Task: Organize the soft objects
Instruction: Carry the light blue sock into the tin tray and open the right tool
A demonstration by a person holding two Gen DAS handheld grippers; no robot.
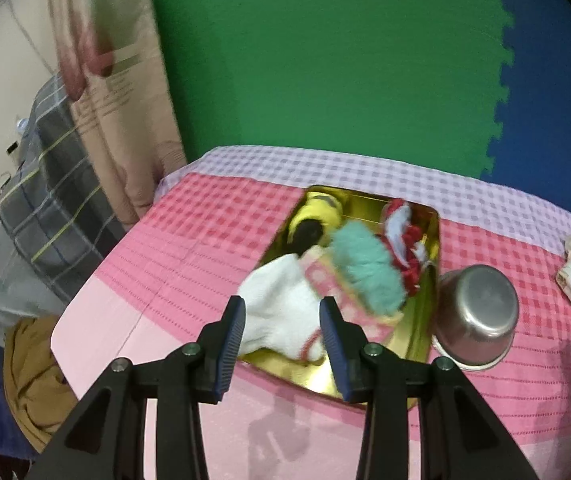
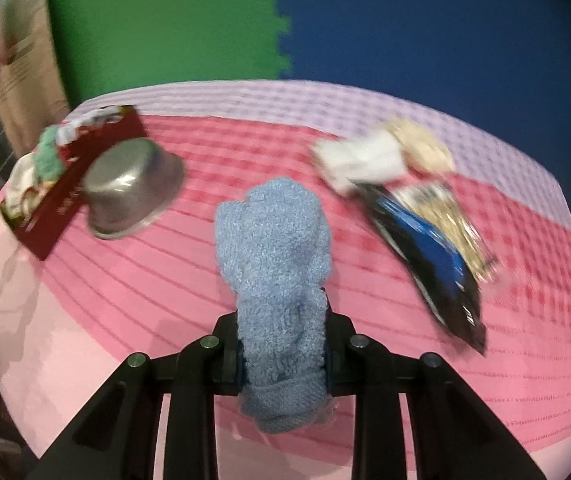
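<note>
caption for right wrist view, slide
Right claw shut on a blue fuzzy sock above the pink checked tablecloth.

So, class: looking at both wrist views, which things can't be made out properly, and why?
- Right wrist view: the blue fuzzy sock hides the right gripper fingertips.
- Right wrist view: the snack packet print is motion-blurred.
- Left wrist view: soft items cover much of the gold tin floor.

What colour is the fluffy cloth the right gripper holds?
Light blue fluffy cloth, clearest in the right wrist view.
</note>
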